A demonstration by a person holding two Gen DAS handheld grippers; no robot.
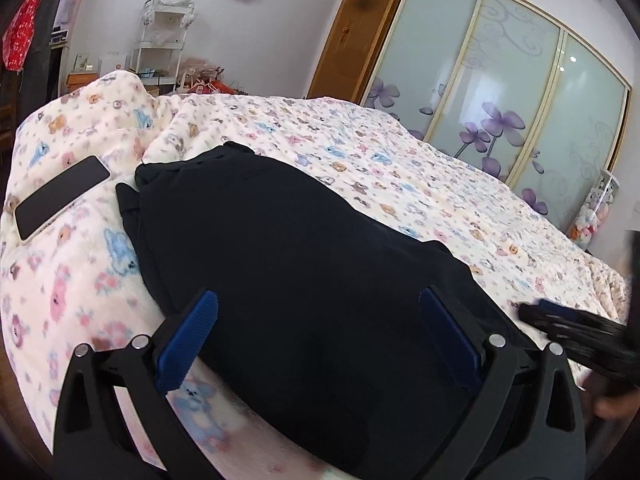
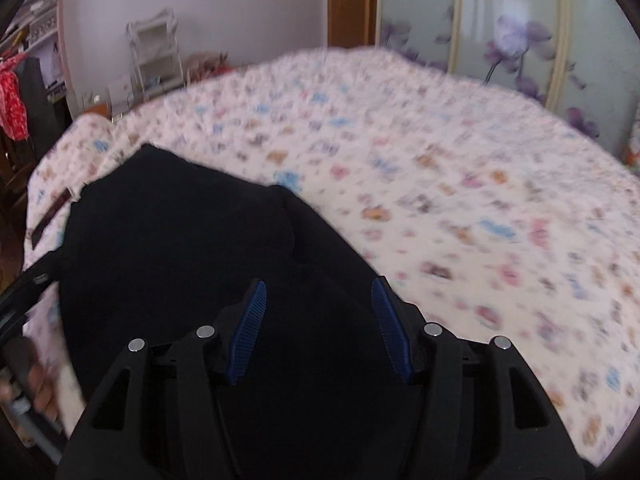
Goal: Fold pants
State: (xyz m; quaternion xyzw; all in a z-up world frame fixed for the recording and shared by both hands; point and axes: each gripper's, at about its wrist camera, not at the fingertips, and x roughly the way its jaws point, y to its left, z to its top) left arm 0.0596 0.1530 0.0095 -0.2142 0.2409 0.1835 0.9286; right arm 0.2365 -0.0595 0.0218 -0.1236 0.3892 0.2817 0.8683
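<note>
The black pants [image 1: 280, 248] lie in a folded heap on the bed's bear-print blanket [image 1: 400, 184]. My left gripper [image 1: 324, 324] stands wide open over their near end, its blue pads [image 1: 200, 340] apart and pinching no cloth. The right gripper [image 1: 568, 328] shows as a dark blur at the right edge, beside the pants. In the right wrist view, the pants [image 2: 180, 248] fill the lower left. There my right gripper [image 2: 320, 312] is open above them, nothing pressed between its pads [image 2: 250, 328]. The left gripper [image 2: 20, 296] shows at the left edge.
A black phone [image 1: 60, 196] lies on the blanket left of the pants. The blanket [image 2: 460, 200] spreads wide to the right. Sliding wardrobe doors [image 1: 500, 92] with purple flowers stand behind the bed, with a white shelf rack [image 1: 160, 44] and hanging clothes [image 1: 28, 28] at the far left.
</note>
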